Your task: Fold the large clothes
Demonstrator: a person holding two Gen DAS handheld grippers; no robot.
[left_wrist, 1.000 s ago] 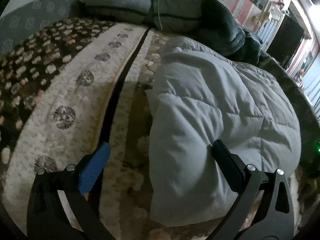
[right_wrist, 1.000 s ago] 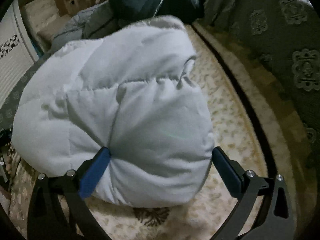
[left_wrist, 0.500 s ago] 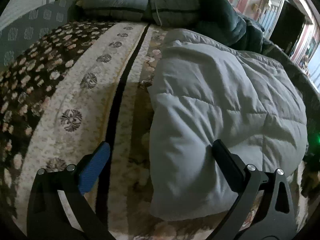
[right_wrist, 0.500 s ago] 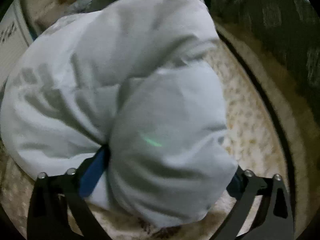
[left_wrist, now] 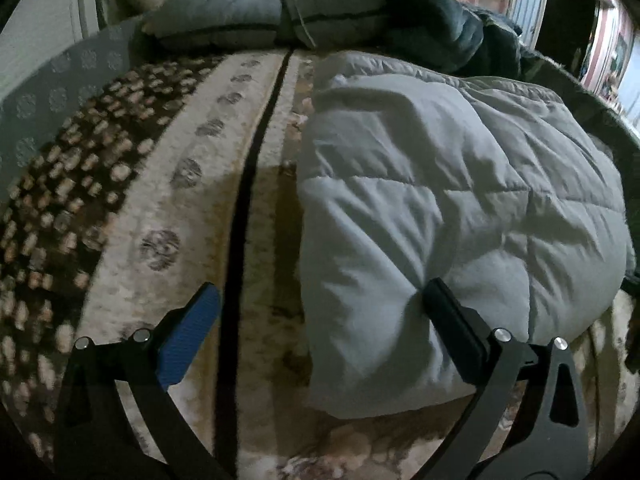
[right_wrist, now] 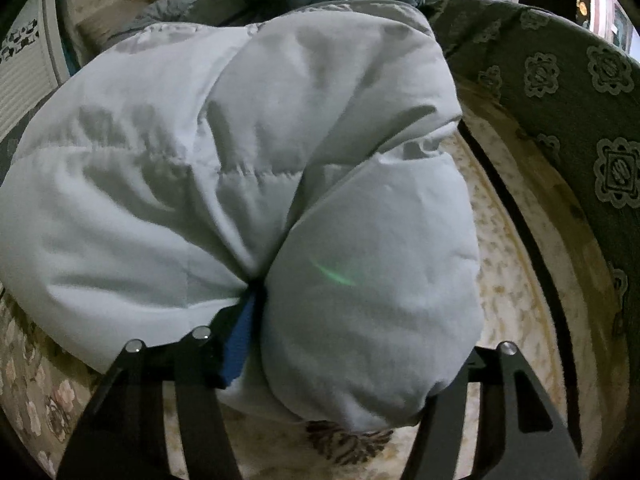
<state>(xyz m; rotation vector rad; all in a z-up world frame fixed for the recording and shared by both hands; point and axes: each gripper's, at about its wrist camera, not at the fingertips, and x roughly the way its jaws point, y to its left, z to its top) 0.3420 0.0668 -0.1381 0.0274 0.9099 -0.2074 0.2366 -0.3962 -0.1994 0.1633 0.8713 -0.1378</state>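
Note:
A pale grey quilted puffer garment (left_wrist: pixel 460 208) lies folded on a patterned rug. My left gripper (left_wrist: pixel 320 320) is open; its blue left pad hangs over the rug and its black right finger (left_wrist: pixel 448 316) presses into the garment's near edge. In the right wrist view the same garment (right_wrist: pixel 240 184) fills the frame. My right gripper (right_wrist: pixel 340 344) has closed partway on a thick fold of it; the blue left pad (right_wrist: pixel 240 340) digs into a crease and the right finger is hidden behind the padding.
The rug (left_wrist: pixel 168 208) has a black stripe and flower border. Dark grey cushions and bedding (left_wrist: pixel 304 12) are piled at the far end. A green patterned sofa edge (right_wrist: pixel 580 92) runs along the right. A white panel (right_wrist: pixel 20 80) stands at left.
My right gripper's jaws have closed from wide open onto a fold of the garment, bunching it. My left gripper stays open and has shifted slightly back.

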